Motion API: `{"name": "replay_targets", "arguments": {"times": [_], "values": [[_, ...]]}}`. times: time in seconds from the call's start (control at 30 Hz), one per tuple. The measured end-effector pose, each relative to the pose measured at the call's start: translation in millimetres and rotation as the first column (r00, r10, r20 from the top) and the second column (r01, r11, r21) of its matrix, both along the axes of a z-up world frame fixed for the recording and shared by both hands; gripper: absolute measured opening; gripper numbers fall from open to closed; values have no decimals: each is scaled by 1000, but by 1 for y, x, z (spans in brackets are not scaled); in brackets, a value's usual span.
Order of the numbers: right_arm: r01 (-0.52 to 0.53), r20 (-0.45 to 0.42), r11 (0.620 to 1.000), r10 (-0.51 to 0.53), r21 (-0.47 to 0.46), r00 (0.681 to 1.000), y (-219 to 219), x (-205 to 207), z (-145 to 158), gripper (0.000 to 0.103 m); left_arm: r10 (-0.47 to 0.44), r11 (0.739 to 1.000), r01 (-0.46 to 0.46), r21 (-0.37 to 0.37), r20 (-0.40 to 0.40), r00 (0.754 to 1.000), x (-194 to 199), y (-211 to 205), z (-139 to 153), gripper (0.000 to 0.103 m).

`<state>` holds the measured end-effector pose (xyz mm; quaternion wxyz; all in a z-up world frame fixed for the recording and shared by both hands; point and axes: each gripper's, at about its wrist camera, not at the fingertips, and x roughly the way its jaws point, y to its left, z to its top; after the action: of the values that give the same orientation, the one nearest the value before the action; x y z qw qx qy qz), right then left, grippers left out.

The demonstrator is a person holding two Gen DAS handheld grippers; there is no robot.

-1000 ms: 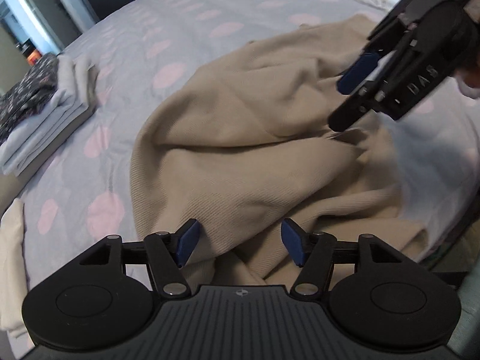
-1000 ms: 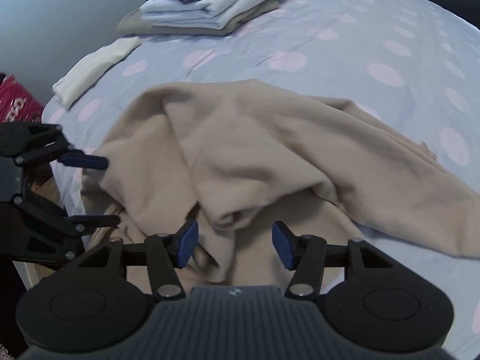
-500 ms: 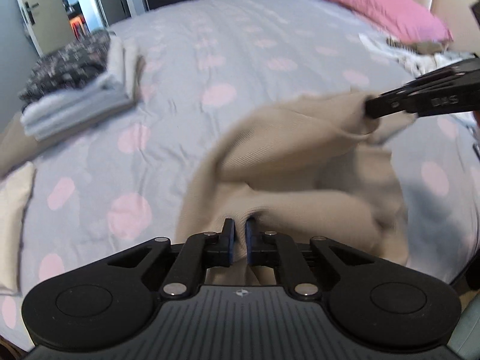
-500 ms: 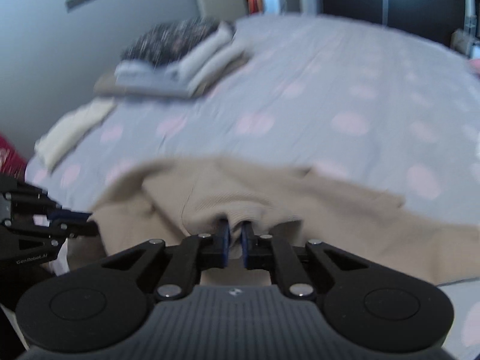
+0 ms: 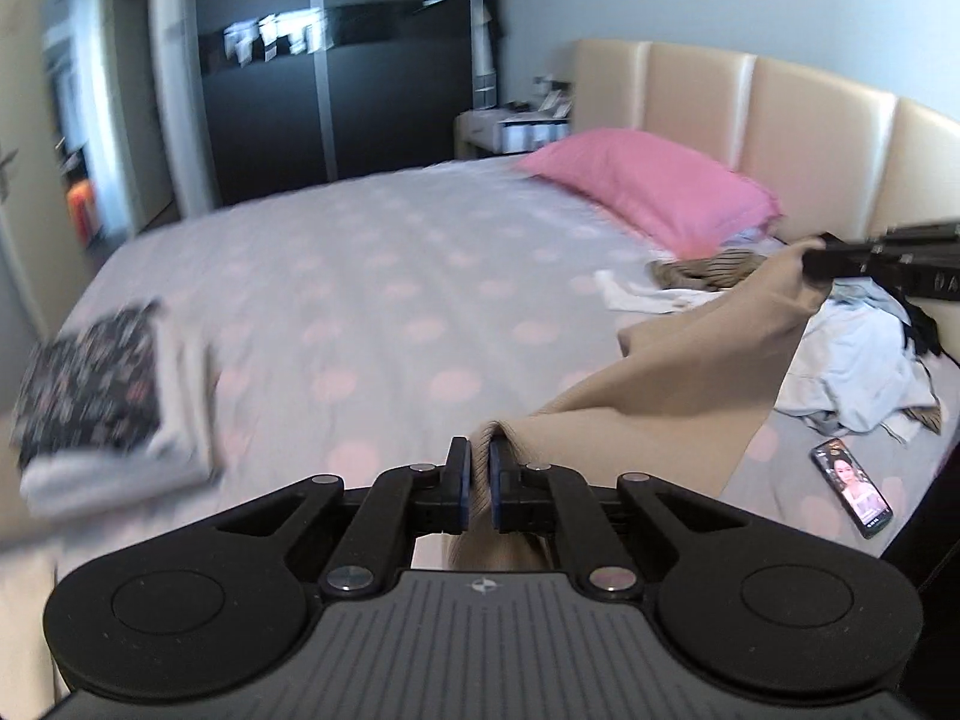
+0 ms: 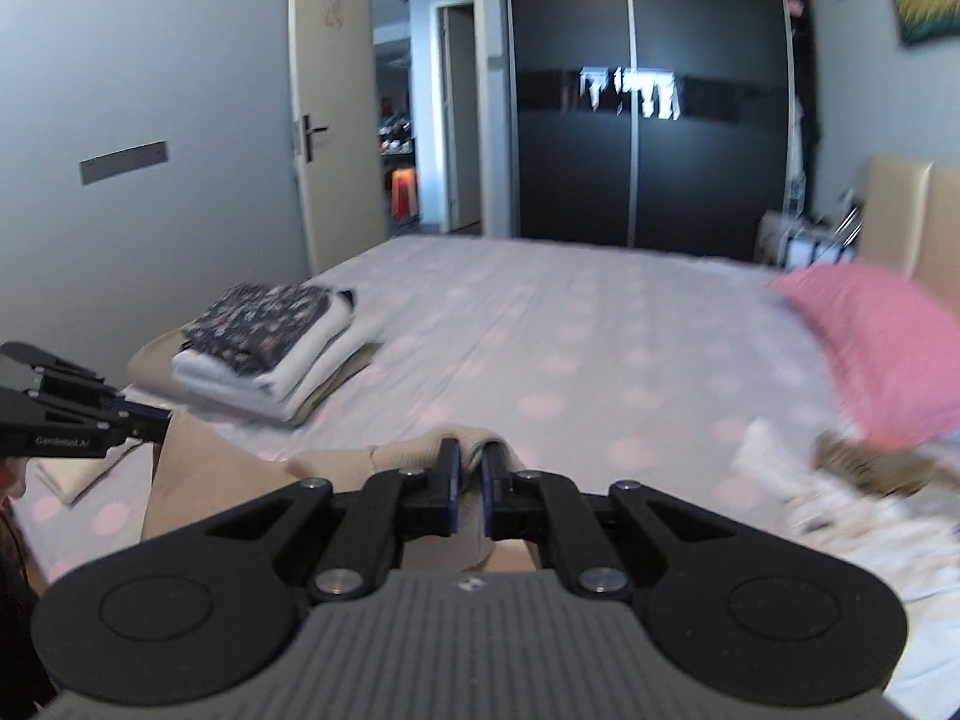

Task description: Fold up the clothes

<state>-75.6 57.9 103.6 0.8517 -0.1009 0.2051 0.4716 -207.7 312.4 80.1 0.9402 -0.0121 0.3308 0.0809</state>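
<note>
A beige knit garment hangs in the air above the bed, stretched between both grippers. My left gripper is shut on one edge of it, low in the left wrist view. The right gripper pinches the other edge at the far right of that view. In the right wrist view my right gripper is shut on a beige fold, and the left gripper holds the cloth at the left edge. Most of the garment hangs below the cameras, hidden.
A stack of folded clothes lies on the dotted grey bedsheet at the left. A pink pillow, a heap of loose clothes and a phone lie on the right. A folded cream piece lies near the bed edge.
Both grippers shut on the beige garment, which lay crumpled on the bed, and lifted it. They have moved apart and the cloth now hangs stretched between them.
</note>
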Motion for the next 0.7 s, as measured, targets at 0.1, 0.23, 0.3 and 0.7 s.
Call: {"name": "replay_targets", "arguments": {"times": [0.1, 0.23, 0.3, 0.7], "values": [[31, -17, 998, -32, -63, 999, -7, 9, -2, 8, -50, 999, 50, -15, -53, 997, 31, -14, -15, 4], [52, -95, 982, -71, -184, 993, -2, 29, -48, 8, -78, 996, 69, -57, -182, 980, 64, -23, -79, 4], [48, -126, 969, -81, -244, 989, 7, 39, -77, 8, -80, 996, 67, -63, -233, 969, 69, -24, -110, 4], [9, -157, 924, -75, -383, 985, 66, 85, -162, 9, 11, 988, -49, -148, -248, 969, 57, 0, -137, 20]]}}
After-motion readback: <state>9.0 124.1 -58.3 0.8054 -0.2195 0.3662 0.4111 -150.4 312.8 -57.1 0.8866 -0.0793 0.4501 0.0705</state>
